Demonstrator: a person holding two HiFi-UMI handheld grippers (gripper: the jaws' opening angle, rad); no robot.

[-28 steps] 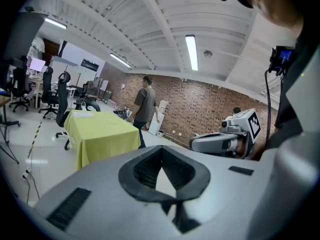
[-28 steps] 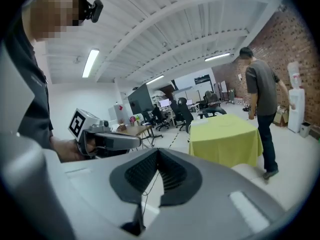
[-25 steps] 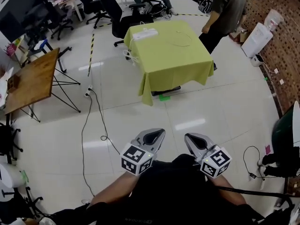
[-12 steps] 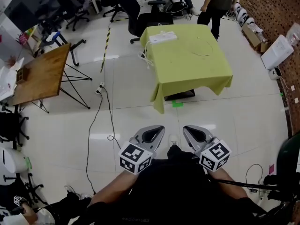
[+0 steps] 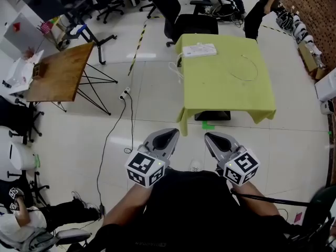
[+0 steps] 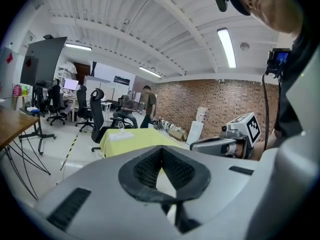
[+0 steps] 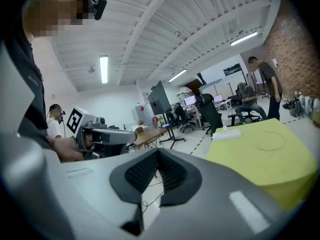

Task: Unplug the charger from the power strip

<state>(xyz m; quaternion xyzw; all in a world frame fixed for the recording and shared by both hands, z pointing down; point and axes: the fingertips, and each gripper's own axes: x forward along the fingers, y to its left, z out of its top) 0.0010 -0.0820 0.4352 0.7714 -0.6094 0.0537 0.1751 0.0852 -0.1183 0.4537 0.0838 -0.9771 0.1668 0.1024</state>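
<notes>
Green table [image 5: 226, 91]: covered with a yellow-green cloth, it stands on the pale floor ahead of both grippers, towards the right of the head view.
Wooden table [image 5: 60, 77]: well to the left of the green table, apart from it.
Black chair [image 5: 191, 22]: just beyond the green table's far edge.
Standing person [image 5: 264, 7]: past the green table's far right corner, cut off by the picture's top edge.
Left gripper [image 5: 167, 136]: on the near side of the green table, well short of it. Its own view shows the fingers pressed together at the tips with nothing between them [image 6: 161, 151].
Right gripper [image 5: 216, 138]: beside the left one, equally short of the green table. Its fingers are pressed together and empty [image 7: 158, 154].
Power strip [image 5: 198, 50]: white, lying flat at the green table's far left corner. Its long axis runs along the far edge, and its white lead hangs over the left side.
Cable loop [image 5: 247, 70]: thin and white, lying on the cloth to the right of the strip.
Charger [image 7: 225, 129]: only a small white bump on top of the strip, too small to tell which way it points.
Change: the green table now sits lower and larger in the head view than a second ago, and the grippers stay side by side and closed.
</notes>
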